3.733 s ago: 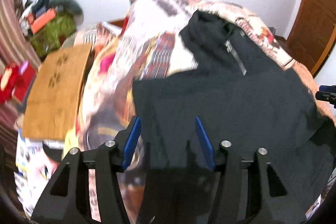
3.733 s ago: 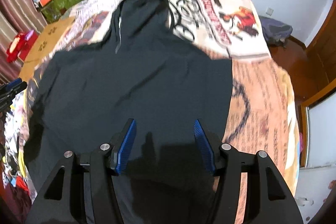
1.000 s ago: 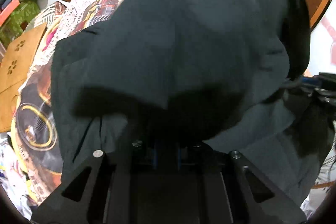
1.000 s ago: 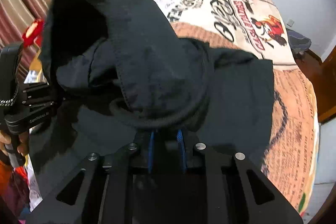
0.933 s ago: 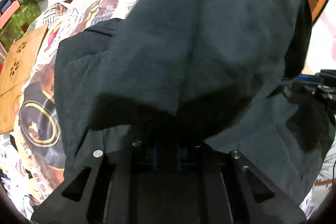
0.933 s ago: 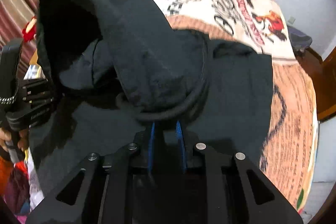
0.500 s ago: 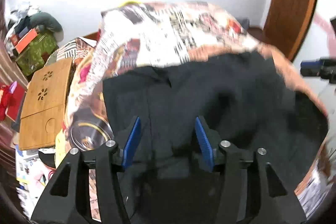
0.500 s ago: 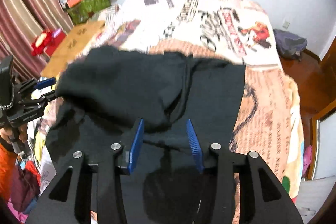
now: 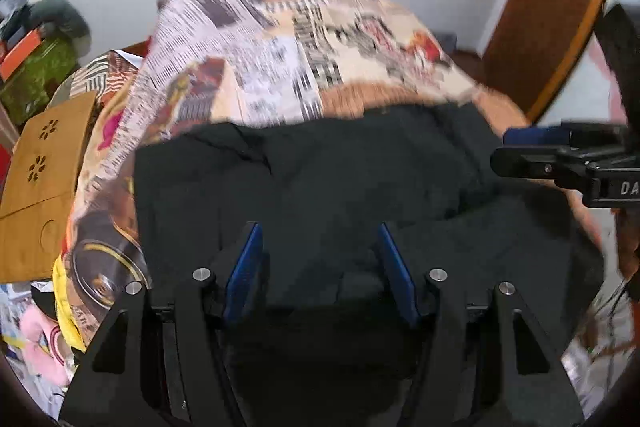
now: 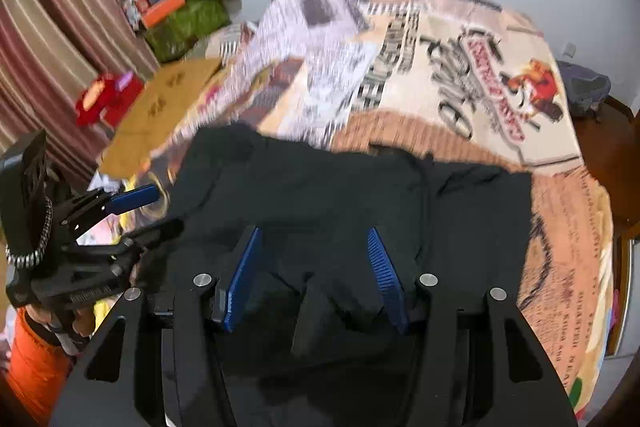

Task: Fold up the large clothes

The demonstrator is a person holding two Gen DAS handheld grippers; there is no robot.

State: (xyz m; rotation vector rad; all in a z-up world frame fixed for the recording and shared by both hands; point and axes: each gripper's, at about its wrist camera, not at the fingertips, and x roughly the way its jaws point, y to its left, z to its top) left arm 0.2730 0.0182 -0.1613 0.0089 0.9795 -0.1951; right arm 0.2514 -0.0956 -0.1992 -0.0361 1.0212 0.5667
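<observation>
The black garment (image 9: 320,187) lies doubled over on the bed (image 10: 460,75), spread ahead of and beneath both tools, so its folded bulk rests flat where it can be squared up; the left hand-held gripper (image 9: 320,263) hangs over its near edge with blue pads wide apart and nothing between them; the right hand-held gripper (image 10: 312,271) is likewise spread and empty, just above a rumpled lump of cloth that I judge needs smoothing next.

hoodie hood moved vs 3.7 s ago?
Yes. The black hoodie no longer reaches up the printed bedspread; its far end has been folded toward the camera.
</observation>
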